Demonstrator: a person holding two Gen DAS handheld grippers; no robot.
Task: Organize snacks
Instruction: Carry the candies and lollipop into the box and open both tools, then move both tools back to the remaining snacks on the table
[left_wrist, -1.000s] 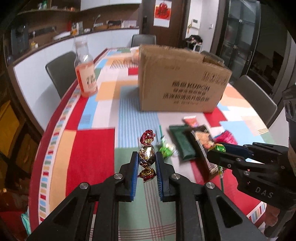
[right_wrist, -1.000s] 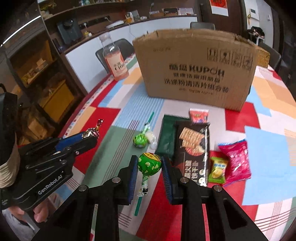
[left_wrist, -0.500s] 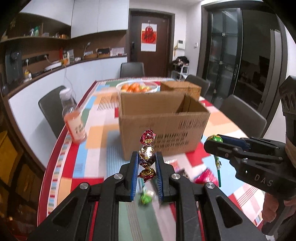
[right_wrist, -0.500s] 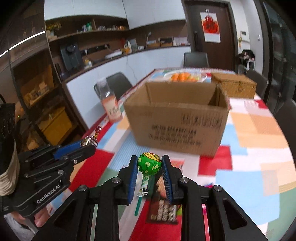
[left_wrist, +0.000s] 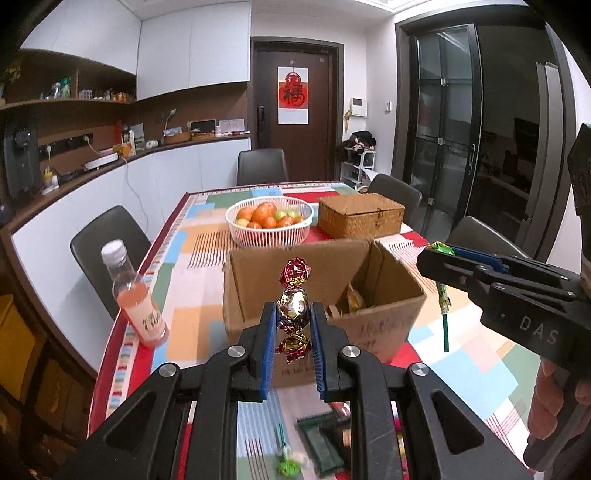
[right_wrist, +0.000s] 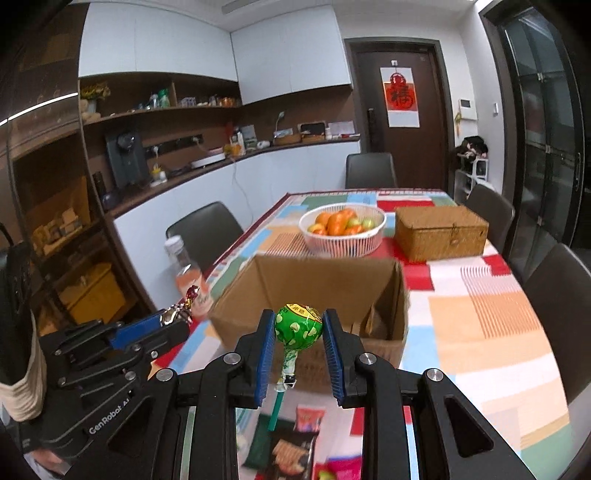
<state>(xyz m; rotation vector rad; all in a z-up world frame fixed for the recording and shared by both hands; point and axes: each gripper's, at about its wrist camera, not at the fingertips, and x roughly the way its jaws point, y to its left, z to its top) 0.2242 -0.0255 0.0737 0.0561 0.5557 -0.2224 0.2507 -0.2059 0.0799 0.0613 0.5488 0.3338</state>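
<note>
Left tool (left_wrist: 293, 319): blue pads pinch a foil-wrapped candy (left_wrist: 293, 309) at its round middle; one twisted red-gold end stands above the pads, the other hangs below. The candy is held in the air, just short of the near wall of the open cardboard box (left_wrist: 255, 291), which lies straight ahead of this tool.

Right tool (right_wrist: 299, 328): pads pressed on the head of a green lollipop (right_wrist: 298, 326); the wrapped stick hangs down and slightly left between the fingers, its green end free. The box (right_wrist: 317, 280) sits directly ahead and below, its opening facing up. Something tan lies inside, at the right inner corner; what it is I cannot tell.

In the left wrist view the right tool (left_wrist: 434, 254) enters from the right, level with the box's right rim, the lollipop stick (left_wrist: 444, 317) dangling outside the right wall. In the right wrist view the left tool (right_wrist: 173, 319) sits to the left, near the box's left corner.

Beyond the box: white fruit basket (left_wrist: 269, 234), wicker box (left_wrist: 360, 216) to its right. Left of the box: bottle of pink drink (left_wrist: 135, 295), upright. Below the tools, on the patchwork-covered counter (left_wrist: 184, 254): a dark green packet (left_wrist: 321, 443), another green lollipop (left_wrist: 288, 467), a biscuit pack (right_wrist: 291, 454), all blurred.
</note>
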